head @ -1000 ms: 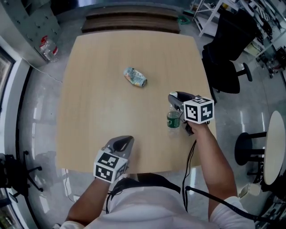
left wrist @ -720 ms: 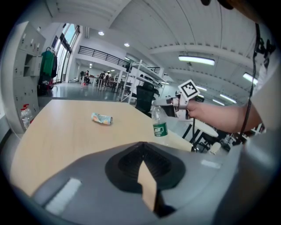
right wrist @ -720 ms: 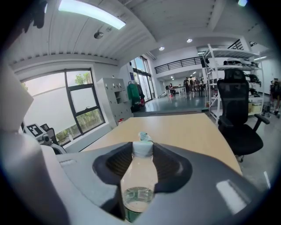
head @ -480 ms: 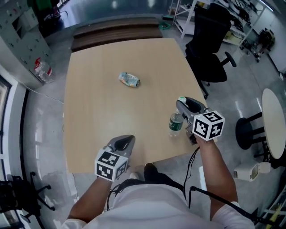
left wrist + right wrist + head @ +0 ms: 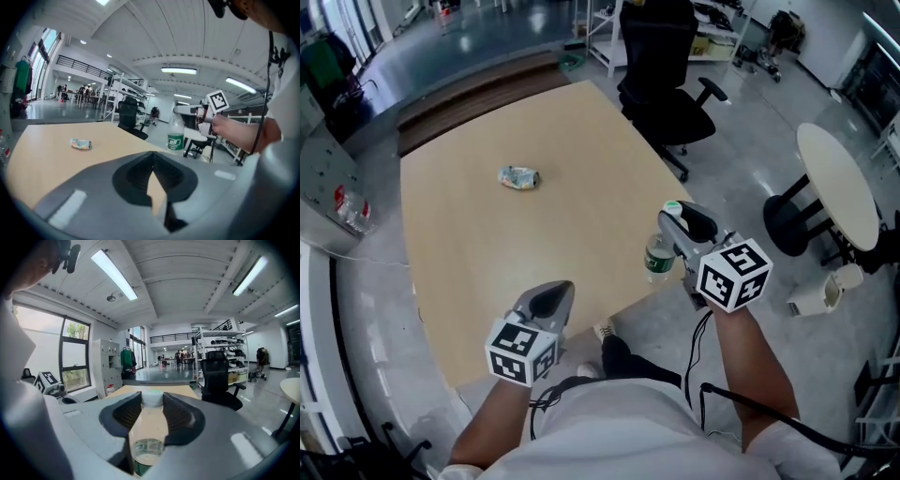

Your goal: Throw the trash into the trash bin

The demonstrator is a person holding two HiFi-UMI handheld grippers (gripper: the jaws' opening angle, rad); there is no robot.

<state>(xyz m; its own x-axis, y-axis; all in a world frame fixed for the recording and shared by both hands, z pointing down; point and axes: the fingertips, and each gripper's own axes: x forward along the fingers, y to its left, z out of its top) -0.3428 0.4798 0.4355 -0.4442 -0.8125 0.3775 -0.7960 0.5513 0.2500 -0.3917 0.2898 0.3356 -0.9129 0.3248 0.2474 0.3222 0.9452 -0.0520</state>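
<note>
One table [image 5: 487, 253] — one crushed can [image 5: 519, 177], one bottle [image 5: 658, 258] in right tool [image 5: 675, 217].

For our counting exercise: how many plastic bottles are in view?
2. The green-labelled bottle is clamped in the jaws of the right gripper, at the right edge of the table. The red-labelled bottle is beside the grey cabinet, left of the table. Others may be hidden.

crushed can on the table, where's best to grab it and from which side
Probably across the middle of the can, coming down from above with the jaws spanning its short width. It lies flattened on its side on the table, its long axis roughly left to right in the head view, with bare table around it.
</note>
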